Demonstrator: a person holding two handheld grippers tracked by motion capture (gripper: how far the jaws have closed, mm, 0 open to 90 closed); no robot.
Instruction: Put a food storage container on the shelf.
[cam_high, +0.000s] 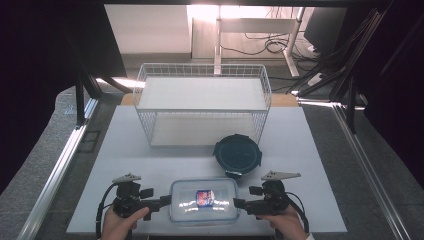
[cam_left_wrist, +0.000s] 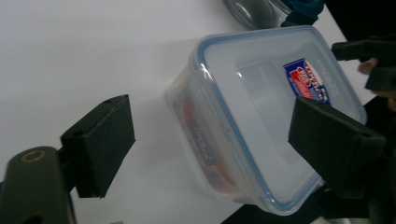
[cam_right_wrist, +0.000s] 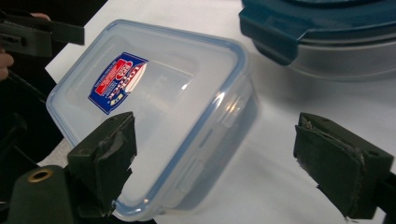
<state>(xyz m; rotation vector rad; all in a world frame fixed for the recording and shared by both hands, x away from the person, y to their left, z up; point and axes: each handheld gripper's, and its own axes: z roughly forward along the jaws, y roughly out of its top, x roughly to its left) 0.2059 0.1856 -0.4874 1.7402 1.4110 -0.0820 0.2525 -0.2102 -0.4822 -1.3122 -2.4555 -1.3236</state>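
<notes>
Box (cam_high: 203, 201) flanked by two grippers, near the table's (cam_high: 125, 150) front edge.
Left gripper (cam_high: 162, 201) and right gripper (cam_high: 240, 204) sit at the box's short ends, jaws spread, gripping nothing; round tub (cam_high: 237, 154) just behind it.

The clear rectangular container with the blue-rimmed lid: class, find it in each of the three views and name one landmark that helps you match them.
High view: clear rectangular container at the table's near edge, between the left tool and the right tool.
Left gripper view: it fills the centre and right.
Right gripper view: it lies centre-left.
Shared landmark: the blue and red label on its lid.
</notes>
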